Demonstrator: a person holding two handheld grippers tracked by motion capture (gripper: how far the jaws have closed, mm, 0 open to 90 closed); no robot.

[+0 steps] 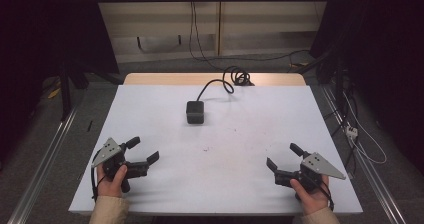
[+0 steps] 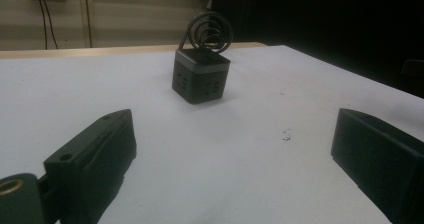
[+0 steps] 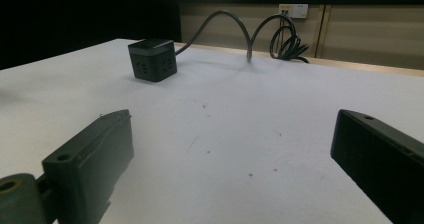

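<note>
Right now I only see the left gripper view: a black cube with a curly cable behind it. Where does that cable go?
Observer: The cable leaves the cube and coils at the far edge of the table.
Operator: Is my other gripper open?
Observer: Yes. The right gripper has its jaws wide apart, near the front right corner.
Operator: Does the cube have holes on its other side?
Observer: Yes, the right gripper view shows socket holes there too.

White table (image 1: 150, 184) w/ 1 black socket cube (image 1: 195, 112), cable (image 1: 220, 82) coiled behind.

Matt white table (image 1: 150, 184) (lightly scuffed).
</note>
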